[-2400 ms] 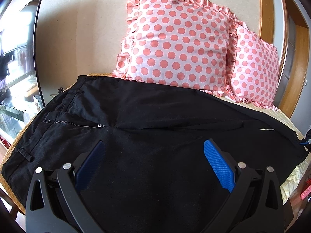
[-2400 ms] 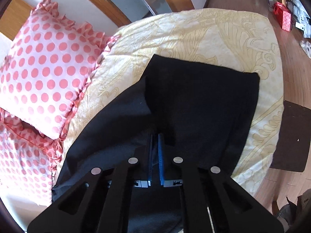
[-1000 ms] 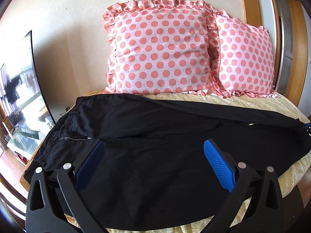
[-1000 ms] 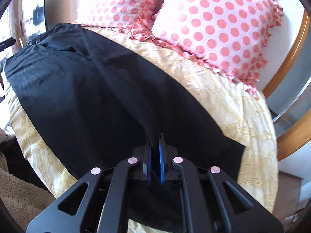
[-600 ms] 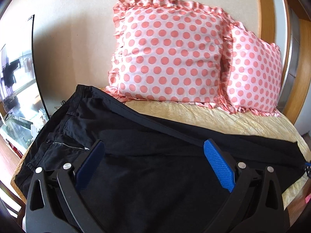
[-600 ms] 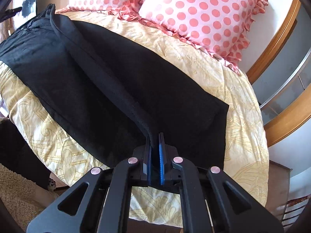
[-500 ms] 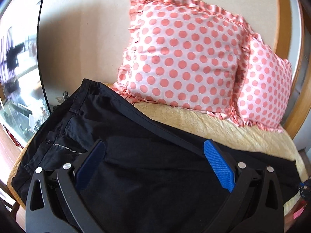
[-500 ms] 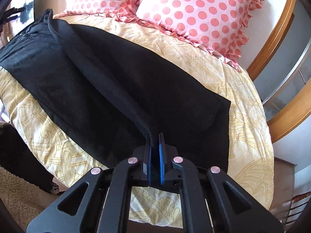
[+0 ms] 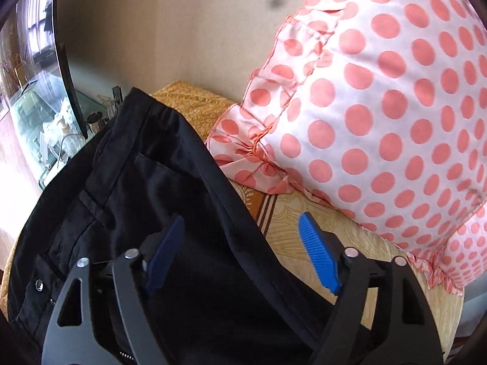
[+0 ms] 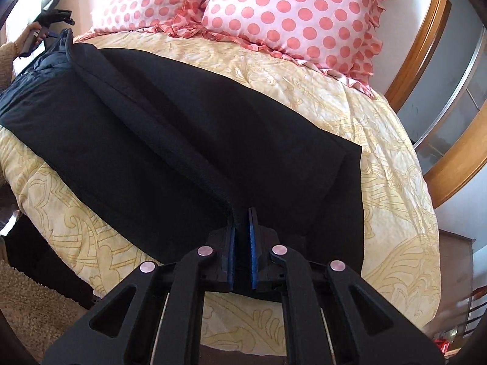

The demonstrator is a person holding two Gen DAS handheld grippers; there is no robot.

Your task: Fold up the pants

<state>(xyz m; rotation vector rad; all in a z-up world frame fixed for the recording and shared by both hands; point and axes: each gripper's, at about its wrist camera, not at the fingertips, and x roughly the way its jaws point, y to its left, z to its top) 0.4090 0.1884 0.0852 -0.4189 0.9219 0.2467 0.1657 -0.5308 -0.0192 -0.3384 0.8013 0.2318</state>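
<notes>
Black pants [image 10: 188,127] lie lengthwise over the yellow bedspread, one leg folded onto the other. My right gripper [image 10: 242,231] is shut on the raised fold of fabric at the leg end. In the left wrist view the waist end of the pants [image 9: 146,188] fills the lower left, belt loop and button showing. My left gripper [image 9: 240,243] hovers over the far folded edge near the waistband. Its jaws are closing with that edge between them, and the blue pads [image 9: 316,258] stand clear of the cloth. The right wrist view shows the left gripper [image 10: 50,18] far off at the upper left, in a hand.
Two pink polka-dot pillows [image 10: 289,15] lean against the wall; one pillow [image 9: 380,121] sits just right of the left gripper. A dark screen [image 9: 65,85] and a glass shelf with small items [image 9: 51,133] stand left of the bed. A curved wooden frame [image 10: 426,39] borders the right side.
The left gripper has swept along the pants to the waistband end by the pillow, rolled, and its jaws have narrowed. The right gripper keeps its hold and has barely moved.
</notes>
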